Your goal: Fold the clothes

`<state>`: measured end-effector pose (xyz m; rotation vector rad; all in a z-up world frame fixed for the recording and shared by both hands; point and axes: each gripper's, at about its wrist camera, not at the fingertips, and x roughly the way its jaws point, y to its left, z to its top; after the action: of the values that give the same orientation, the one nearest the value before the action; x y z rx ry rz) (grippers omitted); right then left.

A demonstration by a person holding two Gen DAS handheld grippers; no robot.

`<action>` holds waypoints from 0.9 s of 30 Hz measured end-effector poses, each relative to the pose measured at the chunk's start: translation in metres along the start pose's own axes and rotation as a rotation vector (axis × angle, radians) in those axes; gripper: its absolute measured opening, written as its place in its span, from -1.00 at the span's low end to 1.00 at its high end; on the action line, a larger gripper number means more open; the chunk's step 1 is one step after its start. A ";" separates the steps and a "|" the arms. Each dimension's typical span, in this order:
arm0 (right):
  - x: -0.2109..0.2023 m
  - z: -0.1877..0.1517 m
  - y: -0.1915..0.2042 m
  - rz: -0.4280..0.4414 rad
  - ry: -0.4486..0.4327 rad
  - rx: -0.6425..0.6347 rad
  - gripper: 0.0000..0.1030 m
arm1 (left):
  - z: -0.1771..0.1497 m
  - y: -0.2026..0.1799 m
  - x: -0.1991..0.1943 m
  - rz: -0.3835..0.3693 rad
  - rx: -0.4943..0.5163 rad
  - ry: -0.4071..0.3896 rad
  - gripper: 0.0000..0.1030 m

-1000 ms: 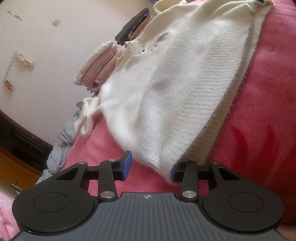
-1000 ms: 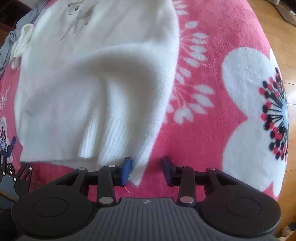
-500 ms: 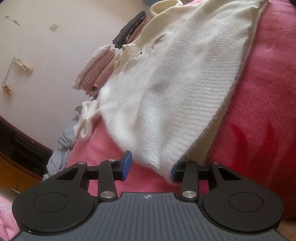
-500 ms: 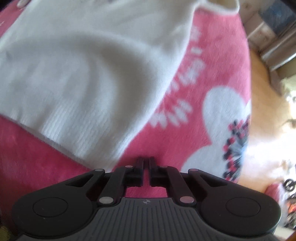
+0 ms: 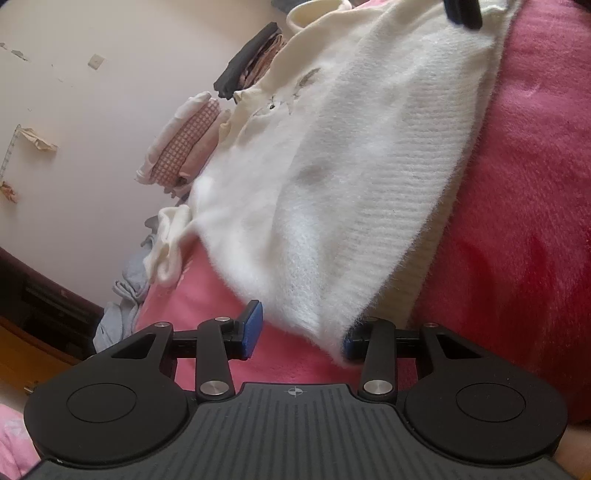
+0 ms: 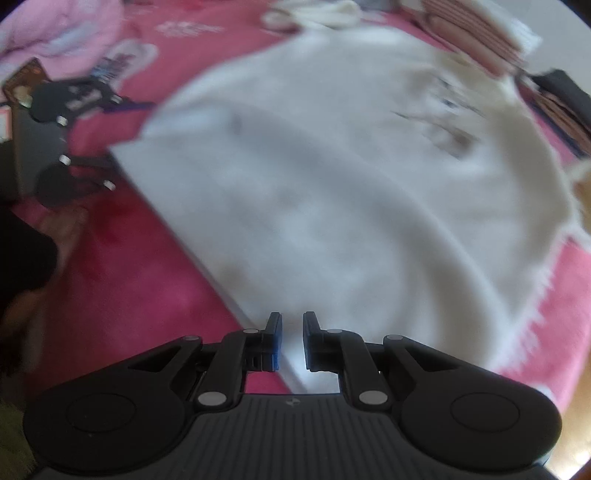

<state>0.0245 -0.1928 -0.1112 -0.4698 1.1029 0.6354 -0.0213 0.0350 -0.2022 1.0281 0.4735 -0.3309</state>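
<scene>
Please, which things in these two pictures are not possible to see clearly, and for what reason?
- Right wrist view: motion blur smears the white sweater, so its chest print is unreadable.
- Left wrist view: sweater fluff covers one blue pad of the left gripper; contact there is unclear.
- Left wrist view: the right gripper is cut off by the top edge.
- Left wrist view: the folded clothes are too small to identify.

We see bare blanket (image 6: 122, 280) left of the sweater (image 6: 332, 177) — room to pass there — though the left gripper (image 6: 110, 142) sits at the sweater's far left corner; folded stacks (image 5: 184, 147) crowd its far edge, against the wall (image 5: 92, 110)
</scene>
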 end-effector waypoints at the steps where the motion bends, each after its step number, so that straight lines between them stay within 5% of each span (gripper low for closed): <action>1: 0.005 0.003 0.002 0.015 -0.011 -0.008 -0.75 | 0.000 0.000 0.000 0.000 0.002 -0.001 -0.21; 8: 0.037 0.003 0.004 0.035 0.048 0.021 -0.75 | -0.001 0.009 -0.001 -0.024 -0.010 0.011 -0.12; 18: 0.038 -0.001 0.003 0.032 0.023 0.065 -0.75 | -0.001 0.039 -0.008 -0.116 -0.191 0.053 -0.04; 27: 0.039 0.000 0.003 0.027 0.007 0.076 -0.74 | -0.010 0.027 -0.025 -0.159 -0.094 0.016 0.09</action>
<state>0.0347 -0.1815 -0.1474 -0.3926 1.1378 0.6137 -0.0318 0.0576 -0.1735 0.9047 0.5817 -0.4380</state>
